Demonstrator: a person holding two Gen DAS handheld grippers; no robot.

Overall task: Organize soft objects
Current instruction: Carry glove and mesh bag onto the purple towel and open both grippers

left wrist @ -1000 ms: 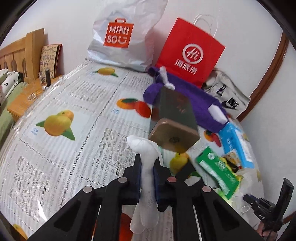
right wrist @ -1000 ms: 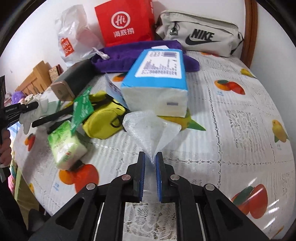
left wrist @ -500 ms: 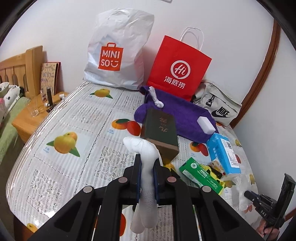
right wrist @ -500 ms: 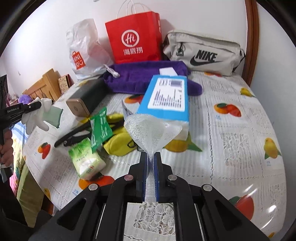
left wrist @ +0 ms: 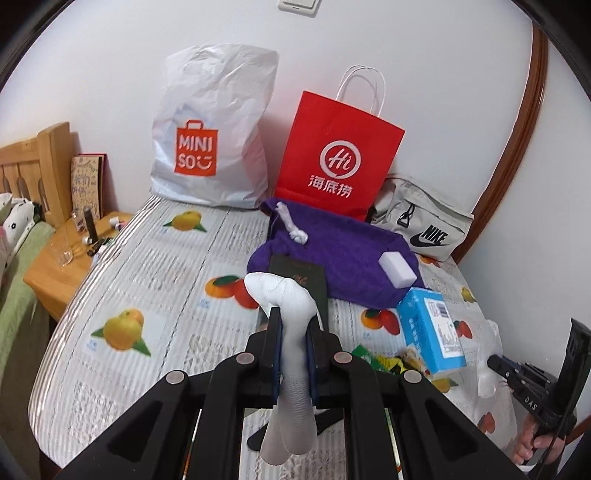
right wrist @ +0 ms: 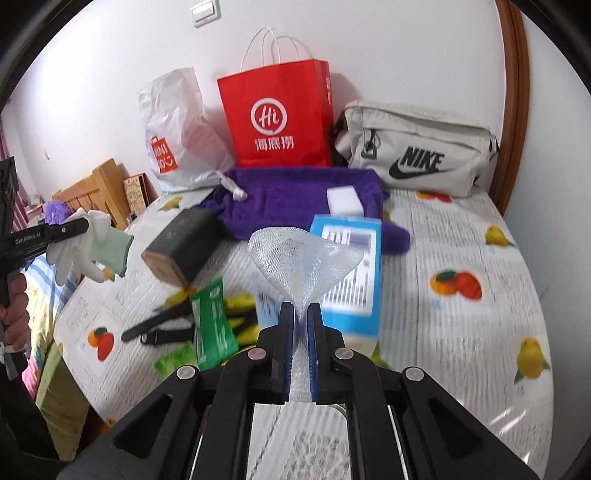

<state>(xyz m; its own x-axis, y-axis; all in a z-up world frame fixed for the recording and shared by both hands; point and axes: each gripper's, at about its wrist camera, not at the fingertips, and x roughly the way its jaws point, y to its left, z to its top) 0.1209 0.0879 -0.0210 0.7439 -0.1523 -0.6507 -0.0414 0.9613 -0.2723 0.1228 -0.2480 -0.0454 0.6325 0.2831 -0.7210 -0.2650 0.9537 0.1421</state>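
Claws [left wrist: 293,325] [right wrist: 303,321] have risen, still gripping glove [left wrist: 286,306] and mesh [right wrist: 303,258].

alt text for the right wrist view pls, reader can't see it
The right claw is shut on a clear mesh bag above a fruit-print table cluttered with a blue tissue pack, purple pouch and red paper bag.

White wall [left wrist: 424,66] with a light switch [left wrist: 297,5] at 12 o'clock; wooden headboard [left wrist: 33,162] and nightstand [left wrist: 55,266] at 9 o'clock.
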